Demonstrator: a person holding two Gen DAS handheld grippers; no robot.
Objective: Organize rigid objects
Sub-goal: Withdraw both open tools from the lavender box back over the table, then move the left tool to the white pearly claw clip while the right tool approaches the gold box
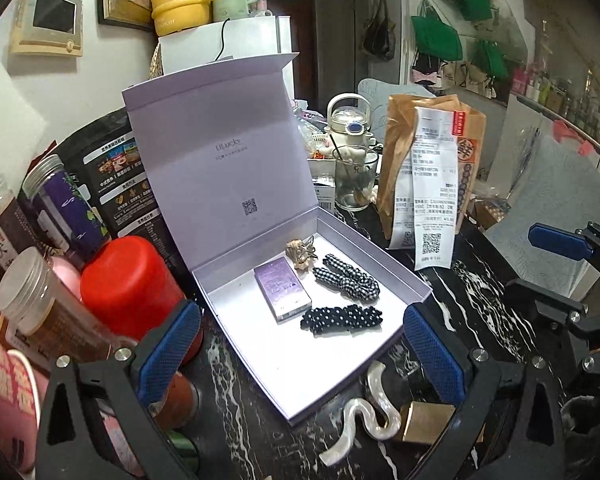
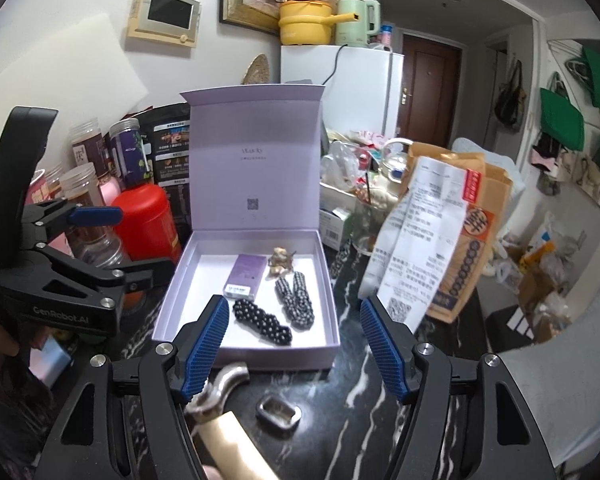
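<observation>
Both claws, left [image 1: 300, 354] and right [image 2: 294, 346], gape empty. The wavy clip [image 1: 364, 416] lies on the desk at the box's [image 1: 380, 354] 6 o'clock: stiff, glossy, probably slippery; pinch its middle bend.

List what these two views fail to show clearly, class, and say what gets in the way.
1. Wavy clip, right view: blurred, partly behind the right gripper finger.
2. Gold block, left view: partly behind the left gripper finger.
3. Lid text, both views: too small.
4. Receipt print, right view: blurred.
</observation>
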